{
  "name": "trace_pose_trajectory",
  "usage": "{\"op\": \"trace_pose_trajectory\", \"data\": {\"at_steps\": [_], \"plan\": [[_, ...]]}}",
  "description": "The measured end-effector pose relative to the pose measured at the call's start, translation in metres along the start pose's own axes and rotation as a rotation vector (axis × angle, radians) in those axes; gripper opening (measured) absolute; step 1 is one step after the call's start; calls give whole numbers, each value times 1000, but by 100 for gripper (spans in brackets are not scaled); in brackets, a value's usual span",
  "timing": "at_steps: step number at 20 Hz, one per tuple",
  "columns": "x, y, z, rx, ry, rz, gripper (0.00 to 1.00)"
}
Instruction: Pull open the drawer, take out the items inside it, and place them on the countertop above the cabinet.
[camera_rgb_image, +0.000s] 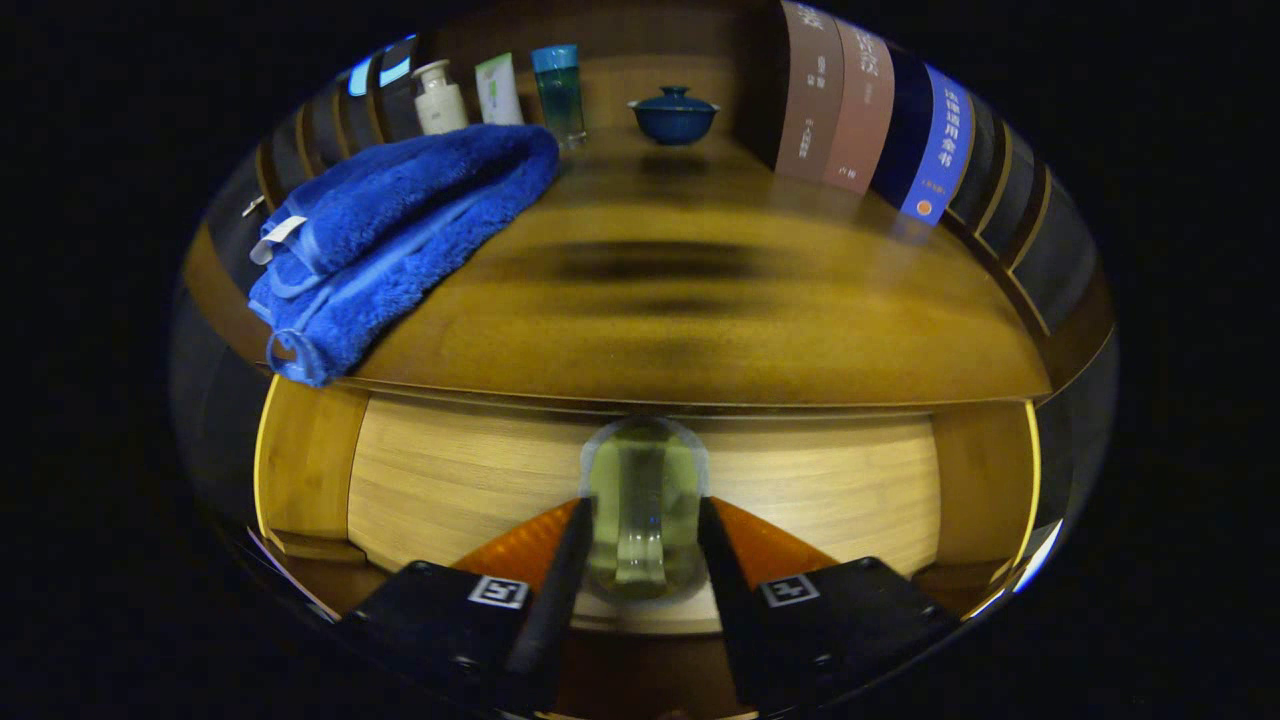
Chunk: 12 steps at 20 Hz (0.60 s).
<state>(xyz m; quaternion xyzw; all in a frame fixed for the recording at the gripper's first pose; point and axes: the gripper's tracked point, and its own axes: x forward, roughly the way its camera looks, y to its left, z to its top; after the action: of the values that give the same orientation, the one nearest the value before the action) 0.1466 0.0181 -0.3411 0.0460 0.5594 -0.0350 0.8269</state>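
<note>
Two fingers (560, 570) of the tool (640, 560) are seen pressed against the sides of a clear glass bottle (643, 505), so the tool is clamped on it. The bottle is held upright between the fingers, in front of the pale wooden drawer (450, 480), just below the near edge of the tabletop (700, 320). On the left of the tabletop a folded blue towel (390, 240) is laid, its near end hanging slightly over the edge. Along the far side, a white pump bottle (438, 97), a white tube (498, 90) and a blue-capped clear container (558, 90) are lined up side by side, and a dark blue lidded bowl (673, 116) is set to their right. At the right, a row of books (870, 120) is stood upright.
</note>
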Motion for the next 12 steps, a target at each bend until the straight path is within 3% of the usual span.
{"op": "trace_pose_trajectory", "data": {"at_steps": [5,12], "plan": [[-1,-1,-1,-24,-10,-11,19],[-28,-3,-12,14,-10,-21,19]]}}
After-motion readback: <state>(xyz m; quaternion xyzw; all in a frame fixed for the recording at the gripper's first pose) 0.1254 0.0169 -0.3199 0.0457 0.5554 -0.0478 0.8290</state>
